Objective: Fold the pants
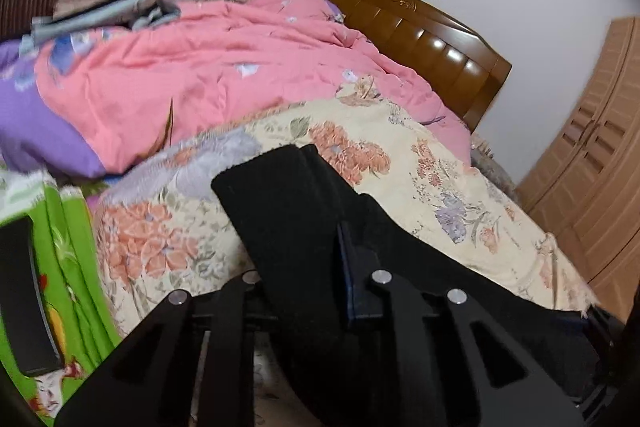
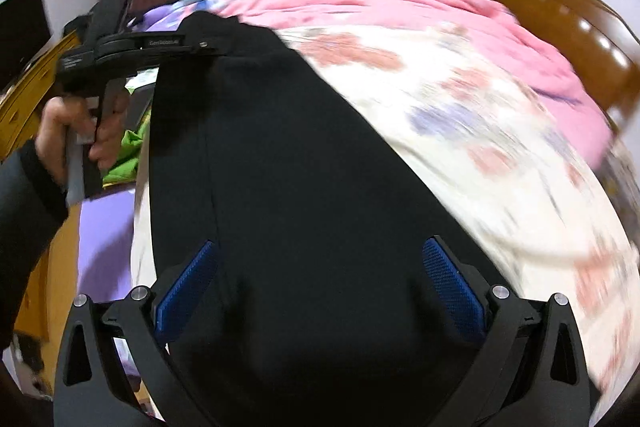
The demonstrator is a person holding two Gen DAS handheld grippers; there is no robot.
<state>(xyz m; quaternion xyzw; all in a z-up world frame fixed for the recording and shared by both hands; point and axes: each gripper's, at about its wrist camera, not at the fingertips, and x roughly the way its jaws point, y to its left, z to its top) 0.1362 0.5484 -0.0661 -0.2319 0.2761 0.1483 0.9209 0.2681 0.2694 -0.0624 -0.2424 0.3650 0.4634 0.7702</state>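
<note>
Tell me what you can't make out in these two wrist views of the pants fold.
- Left wrist view: the black pants cover the left tool, so one pad is hidden.
- Right wrist view: the pants fill the gap of the right tool; whether its blue pads grip cloth is unclear.
- Right wrist view: motion blur smears the floral blanket.
- Both views: the pants' lower end is cut off at the bottom edge.
</note>
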